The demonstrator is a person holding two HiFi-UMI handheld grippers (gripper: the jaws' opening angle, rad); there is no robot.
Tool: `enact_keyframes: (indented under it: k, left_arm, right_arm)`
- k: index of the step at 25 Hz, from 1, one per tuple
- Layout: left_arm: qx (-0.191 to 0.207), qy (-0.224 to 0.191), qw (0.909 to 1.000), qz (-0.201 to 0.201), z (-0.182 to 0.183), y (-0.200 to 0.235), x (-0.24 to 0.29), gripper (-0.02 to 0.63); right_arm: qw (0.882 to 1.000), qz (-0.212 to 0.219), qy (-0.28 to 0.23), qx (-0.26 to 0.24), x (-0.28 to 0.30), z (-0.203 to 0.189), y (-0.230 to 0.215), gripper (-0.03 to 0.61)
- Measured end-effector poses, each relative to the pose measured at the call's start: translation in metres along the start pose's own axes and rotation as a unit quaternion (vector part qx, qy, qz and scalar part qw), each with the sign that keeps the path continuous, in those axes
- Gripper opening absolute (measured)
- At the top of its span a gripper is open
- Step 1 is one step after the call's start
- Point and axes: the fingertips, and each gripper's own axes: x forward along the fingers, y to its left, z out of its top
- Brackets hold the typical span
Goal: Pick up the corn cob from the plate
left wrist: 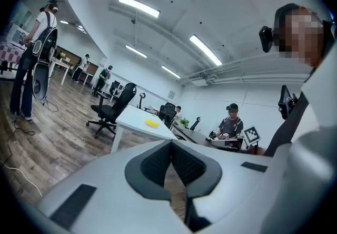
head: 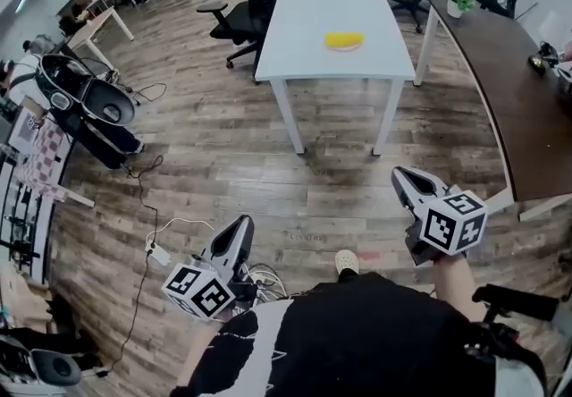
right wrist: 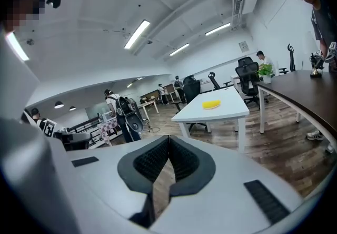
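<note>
I see the white table (head: 308, 51) at 12 o'clock, with the yellow corn cob (head: 343, 40) lying on it. The left gripper (head: 242, 225) is at 7 o'clock and the right gripper (head: 401, 175) at 4 o'clock, both well apart from the table.

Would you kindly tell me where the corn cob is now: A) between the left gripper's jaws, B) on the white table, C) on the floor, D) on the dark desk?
B: the yellow corn cob lies on top of the white table, as all three views show.
</note>
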Motion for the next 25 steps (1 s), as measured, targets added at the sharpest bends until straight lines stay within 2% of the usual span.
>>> enact_keyframes:
  k: [10, 17, 25]
  left_arm:
    - [-0.008, 0.005, 0.9998, 0.018, 0.015, 0.012, 0.085, 0.012]
    - [-0.005, -0.002, 0.9999, 0.013, 0.026, 0.016, 0.148, 0.012]
    - [0.002, 0.010, 0.9999, 0.004, 0.022, 0.017, 0.187, 0.012]
  right_arm:
    - [1.000, 0.027, 0.017, 0.000, 0.061, 0.039, -0.060, 0.015]
    - [0.999, 0.044, 0.021, -0.012, 0.091, 0.064, -0.094, 0.015]
    - [0.998, 0.060, 0.015, -0.021, 0.115, 0.081, -0.102, 0.015]
